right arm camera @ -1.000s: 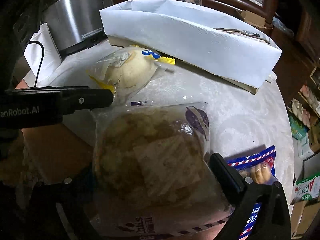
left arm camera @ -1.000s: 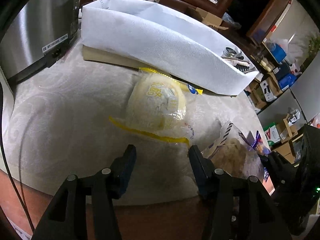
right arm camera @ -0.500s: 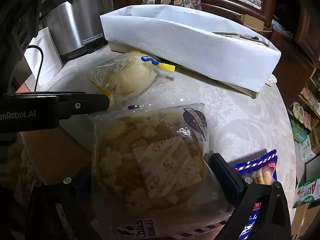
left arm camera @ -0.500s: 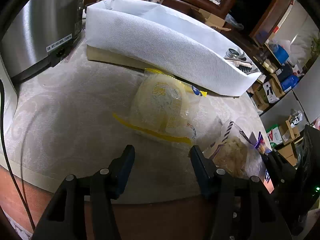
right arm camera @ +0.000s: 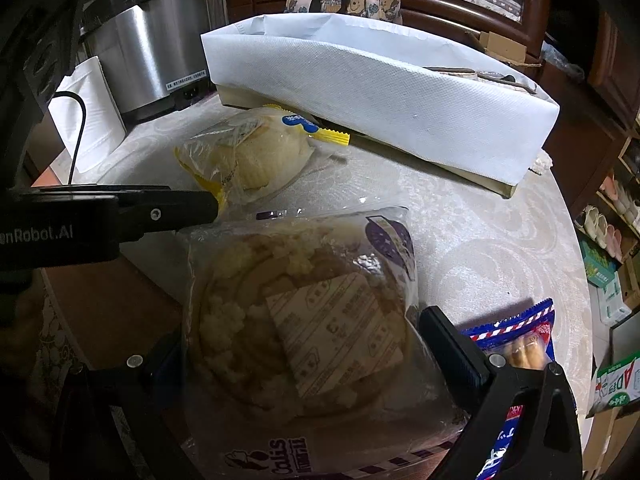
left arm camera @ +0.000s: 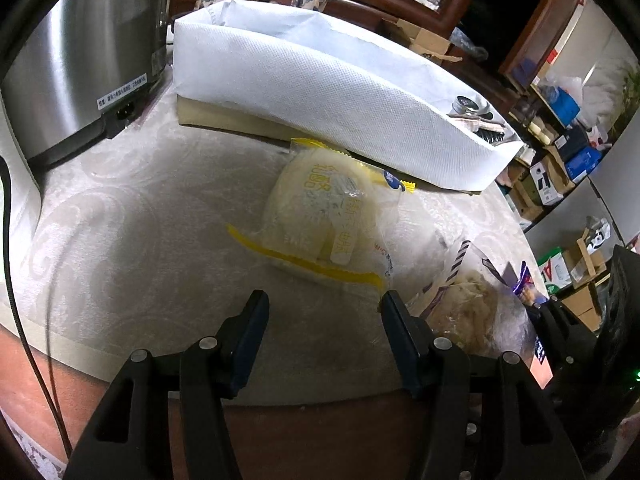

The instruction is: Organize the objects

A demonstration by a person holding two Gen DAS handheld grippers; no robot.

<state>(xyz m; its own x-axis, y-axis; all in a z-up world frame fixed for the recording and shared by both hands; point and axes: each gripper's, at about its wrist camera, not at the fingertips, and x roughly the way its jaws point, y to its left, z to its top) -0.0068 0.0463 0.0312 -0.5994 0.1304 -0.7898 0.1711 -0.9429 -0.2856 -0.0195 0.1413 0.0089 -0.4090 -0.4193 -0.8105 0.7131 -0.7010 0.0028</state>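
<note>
A pale bun in a clear wrapper with yellow edges (left arm camera: 324, 216) lies on the table in front of a long white fabric bin (left arm camera: 328, 92). My left gripper (left arm camera: 322, 312) is open and empty just short of it. It shows in the right wrist view (right arm camera: 252, 156) too, with the left gripper's arm (right arm camera: 120, 220) beside it. My right gripper (right arm camera: 300, 364) is shut on a brown crumb-topped bun in a clear bag (right arm camera: 304, 328), held between both fingers. That bag also shows in the left wrist view (left arm camera: 468, 304).
A steel cooker (left arm camera: 76, 56) stands at the back left with a black cable (left arm camera: 16, 280) along the table edge. A blue snack packet (right arm camera: 520, 344) lies at the right. Items sit inside the bin's far end (left arm camera: 472, 112). Boxes and shelves fill the room at right.
My left gripper has drawn back and risen a little from the pale bun. My right gripper has lifted the brown bun bag slightly. Both grips are unchanged.
</note>
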